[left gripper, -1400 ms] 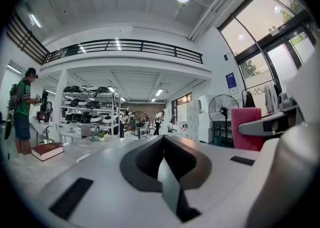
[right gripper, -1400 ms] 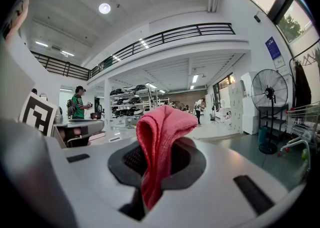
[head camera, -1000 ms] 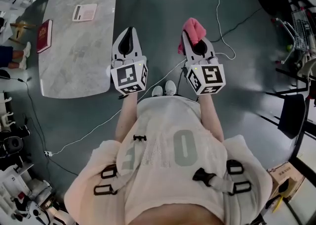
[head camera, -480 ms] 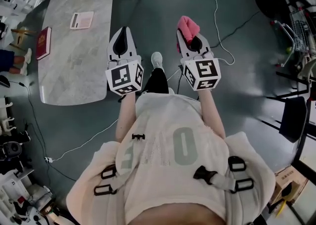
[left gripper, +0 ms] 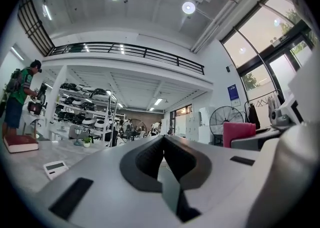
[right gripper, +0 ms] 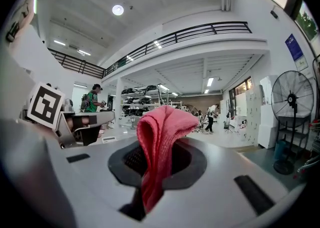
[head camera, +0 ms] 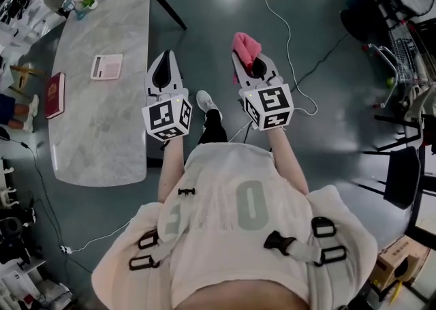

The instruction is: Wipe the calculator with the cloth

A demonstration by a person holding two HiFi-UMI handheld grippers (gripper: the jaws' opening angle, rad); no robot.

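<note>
The pinkish-white calculator (head camera: 107,67) lies flat on the grey marble table (head camera: 102,131), to the left of both grippers; it also shows low on the left as the calculator (left gripper: 56,168). My left gripper (head camera: 167,55) is shut and empty, held level beside the table's right edge, its jaws (left gripper: 162,141) pressed together. My right gripper (head camera: 241,54) is shut on a pink cloth (head camera: 246,45), held over the floor away from the table. The cloth (right gripper: 158,137) stands bunched up out of the jaws and hangs down between them.
A red book (head camera: 54,95) and a small potted plant (head camera: 83,2) lie on the table. White cables (head camera: 286,22) cross the dark floor. A standing fan (right gripper: 293,102), a black chair (head camera: 403,165) and a cardboard box (head camera: 402,261) are to the right. A person in green (left gripper: 19,91) stands past the table.
The person has walked forward alongside the table, carrying both grippers with them. The calculator now lies nearer, level with the left gripper's tips. Both grips are unchanged.
</note>
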